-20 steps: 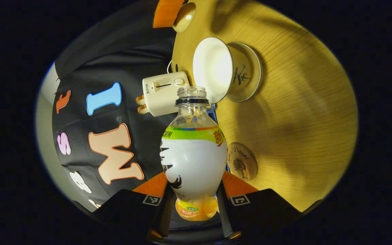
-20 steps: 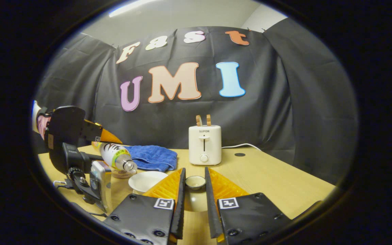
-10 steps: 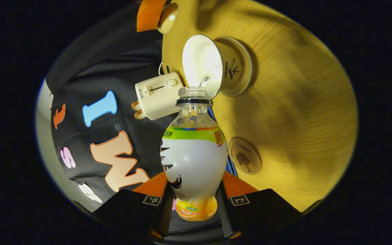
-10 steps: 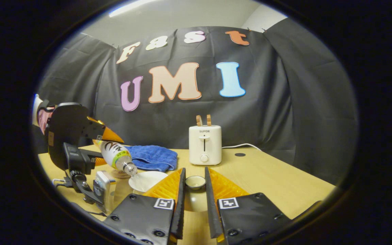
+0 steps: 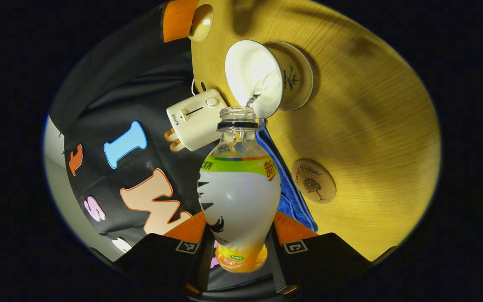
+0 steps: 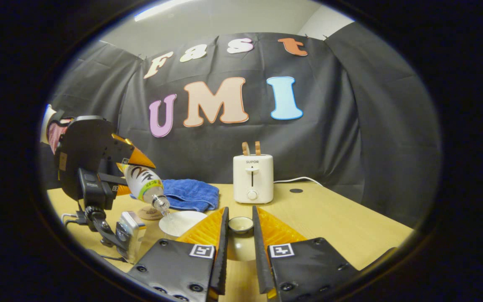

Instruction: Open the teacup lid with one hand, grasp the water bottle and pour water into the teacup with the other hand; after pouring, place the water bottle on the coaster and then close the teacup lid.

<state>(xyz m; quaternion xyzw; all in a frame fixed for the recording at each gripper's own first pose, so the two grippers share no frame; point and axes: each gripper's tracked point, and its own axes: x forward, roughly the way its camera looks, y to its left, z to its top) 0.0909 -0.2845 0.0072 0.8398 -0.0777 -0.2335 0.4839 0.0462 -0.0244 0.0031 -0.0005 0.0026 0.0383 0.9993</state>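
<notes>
Water (image 5: 261, 89) from tilted bottle (image 5: 238, 197) into open teacup (image 5: 253, 77)

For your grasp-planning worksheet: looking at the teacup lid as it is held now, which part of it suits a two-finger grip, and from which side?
Grip the round knob of the teacup lid, as the right gripper does, one finger on each side. The knob is narrow and stands out from the wide dome, which looks too broad to span.
</notes>
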